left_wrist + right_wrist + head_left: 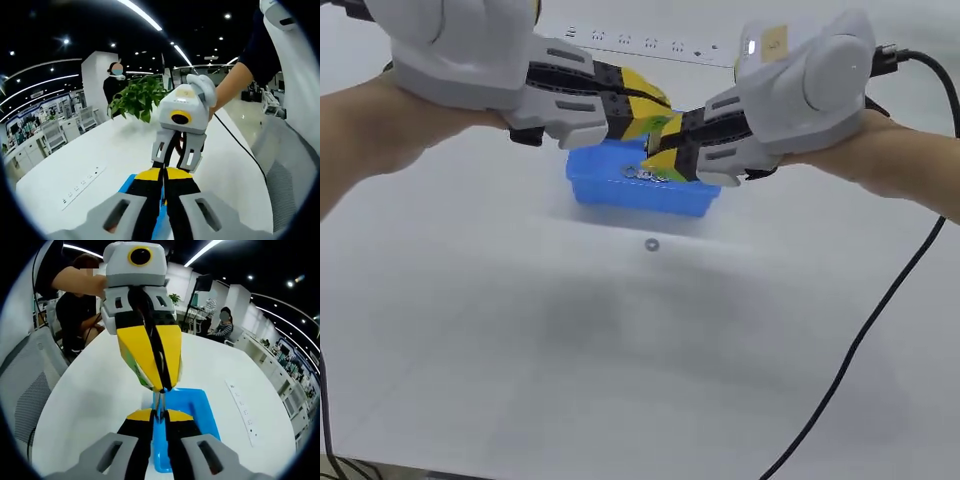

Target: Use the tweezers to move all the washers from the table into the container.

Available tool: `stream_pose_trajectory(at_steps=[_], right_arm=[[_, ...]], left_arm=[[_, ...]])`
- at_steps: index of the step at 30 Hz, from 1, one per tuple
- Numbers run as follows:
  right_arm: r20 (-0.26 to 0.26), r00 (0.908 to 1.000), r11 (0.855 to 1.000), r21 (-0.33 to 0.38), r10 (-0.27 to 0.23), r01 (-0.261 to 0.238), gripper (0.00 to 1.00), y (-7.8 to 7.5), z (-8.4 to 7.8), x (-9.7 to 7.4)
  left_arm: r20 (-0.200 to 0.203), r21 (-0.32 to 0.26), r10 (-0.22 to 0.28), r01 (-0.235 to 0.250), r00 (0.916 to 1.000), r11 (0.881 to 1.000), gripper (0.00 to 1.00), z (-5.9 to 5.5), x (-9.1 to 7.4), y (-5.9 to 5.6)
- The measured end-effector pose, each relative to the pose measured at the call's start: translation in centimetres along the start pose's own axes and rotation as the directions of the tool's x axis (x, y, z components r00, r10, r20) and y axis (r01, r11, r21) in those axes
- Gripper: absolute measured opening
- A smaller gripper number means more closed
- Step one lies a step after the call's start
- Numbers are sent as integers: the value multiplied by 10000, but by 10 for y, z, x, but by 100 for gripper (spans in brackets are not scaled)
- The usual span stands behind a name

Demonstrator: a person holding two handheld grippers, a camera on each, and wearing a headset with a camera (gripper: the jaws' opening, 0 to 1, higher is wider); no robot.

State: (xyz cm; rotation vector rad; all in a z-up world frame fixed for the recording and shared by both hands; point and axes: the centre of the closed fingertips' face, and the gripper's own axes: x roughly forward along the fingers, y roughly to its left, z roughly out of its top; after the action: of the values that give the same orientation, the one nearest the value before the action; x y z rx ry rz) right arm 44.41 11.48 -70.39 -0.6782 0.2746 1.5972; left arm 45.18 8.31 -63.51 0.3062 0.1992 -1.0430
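- Right gripper [158,416]: jaws pressed together on the thin metal tweezers [158,402].
- Left gripper [162,385]: jaws pressed together, tips meeting the tweezers' far end; whether they actually grip it cannot be told.
- Both tips hang over the blue container [620,190].
- Several washers [645,175] lie inside it, judged done.
- One washer [652,245] remains on the white table [620,340], just near of the container; judged outstanding.

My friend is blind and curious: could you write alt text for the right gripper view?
Two hand-held grippers meet tip to tip over a blue container on a white table: the left hand-held gripper faces the camera, yellow jaws shut, and the right hand-held gripper below grips thin metal tweezers.
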Motion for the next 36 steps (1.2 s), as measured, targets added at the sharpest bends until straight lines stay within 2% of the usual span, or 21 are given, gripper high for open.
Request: stream_pose_trajectory(at_steps=[3, 8, 10, 13, 14, 17, 21, 25, 28, 29, 30, 32, 36], right_arm=[[44, 9999, 9999, 71, -92, 92, 11, -3, 0, -2], [122, 9998, 9986, 518, -134, 127, 13, -3, 1, -3], [304, 9994, 9965, 828, -166, 140, 14, -4, 5, -4], [865, 9949, 9876, 1524, -522, 385, 26, -9, 18, -6], [1032, 9931, 9837, 1761, -566, 378, 27, -9, 21, -7], [948, 9936, 9857, 1622, -611, 452, 29, -8, 22, -7], [772, 9951, 9843, 1697, -621, 483, 32, -8, 16, -8], [956, 9921, 9682, 2438, -808, 554, 32, -11, 10, -14], [974, 9908, 9611, 2686, -938, 646, 36, -10, 5, -19], [911, 9902, 9601, 2683, -1062, 783, 39, -9, 3, -22], [915, 9890, 9586, 2710, -1165, 879, 42, -9, 2, -24], [1039, 9841, 9537, 2802, -1438, 1098, 51, -12, 0, -29], [946, 9828, 9550, 2671, -1589, 1287, 61, -8, -7, -35]], left_arm=[[55, 96, 58, -58, 10000, 9999, 5, 1, 1, 1], [134, 143, 136, -138, 9998, 9998, 5, 2, 1, 2], [127, 98, 215, -216, 9997, 9997, 5, 1, 1, 3], [494, -214, 525, -515, 9974, 9984, 5, 7, -2, 9], [548, -276, 586, -571, 9968, 9980, 5, 8, -3, 11], [588, -219, 617, -605, 9964, 9979, 5, 9, -5, 13], [604, -104, 602, -597, 9964, 9982, 5, 10, -7, 11], [595, -81, 614, -610, 9963, 9981, 5, 11, -11, 8], [658, 70, 694, -700, 9954, 9975, 5, 11, -14, 3], [891, 211, 674, -695, 9937, 9974, 5, 12, -15, -1], [862, 137, 683, -698, 9939, 9975, 5, 10, -15, -4], [634, 340, 718, -740, 9954, 9967, 5, 5, -15, -8], [888, 156, 865, -882, 9923, 9960, 5, 5, -17, -13]])
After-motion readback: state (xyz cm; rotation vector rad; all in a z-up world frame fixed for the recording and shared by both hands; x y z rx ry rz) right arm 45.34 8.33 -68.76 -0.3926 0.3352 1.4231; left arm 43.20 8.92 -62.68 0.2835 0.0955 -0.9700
